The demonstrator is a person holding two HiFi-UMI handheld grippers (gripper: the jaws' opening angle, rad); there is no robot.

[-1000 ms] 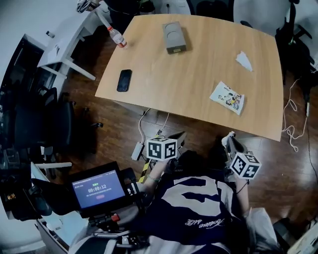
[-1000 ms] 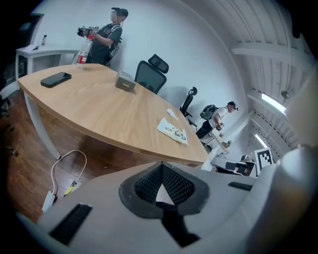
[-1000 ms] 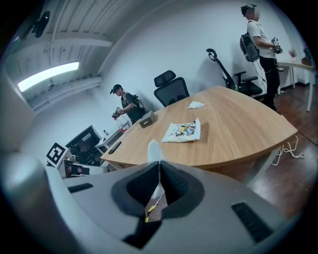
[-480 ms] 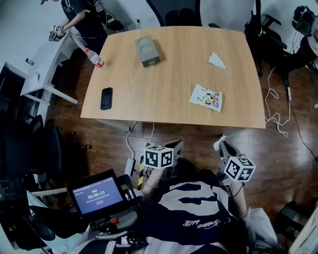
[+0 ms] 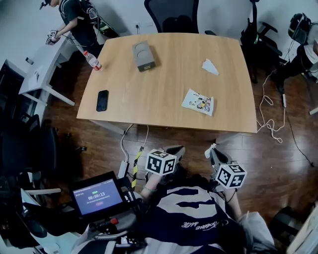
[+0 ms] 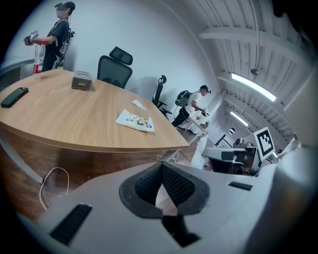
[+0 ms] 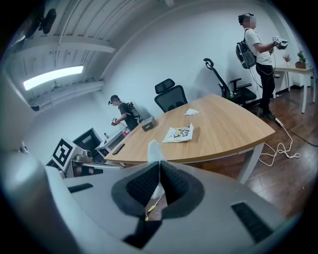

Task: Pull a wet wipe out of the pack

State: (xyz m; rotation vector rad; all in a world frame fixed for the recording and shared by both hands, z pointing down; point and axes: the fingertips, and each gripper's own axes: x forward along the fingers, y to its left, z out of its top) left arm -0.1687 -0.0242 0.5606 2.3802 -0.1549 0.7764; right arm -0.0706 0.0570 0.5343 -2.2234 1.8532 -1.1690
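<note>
On the office table (image 5: 164,89) the pack (image 5: 198,102) lies untouched, well ahead of the left gripper (image 6: 160,166), closed empty, and the right gripper (image 7: 158,164), which seems to pinch a white scrap (image 7: 153,149), so the whole pull looks yet to do.

Head view. Upper centre: light wooden table (image 5: 164,84), rounded corners. Near its left edge: black phone (image 5: 102,100), lying flat. Toward the far edge: grey box (image 5: 143,56), well apart from the phone. Just off the table's upper-left corner: plastic bottle (image 5: 92,60), red cap, tilted. Upper left of frame: person (image 5: 74,15) in dark clothes, standing by a white desk (image 5: 42,69). Top centre, behind the table: black office chair (image 5: 171,17). Lower left: small screen (image 5: 98,197), lit blue, timer digits showing. Dark wood floor (image 5: 99,144): loose white cable (image 5: 271,119) to the right of the table, white power strip (image 5: 123,168) below the near edge.
</note>
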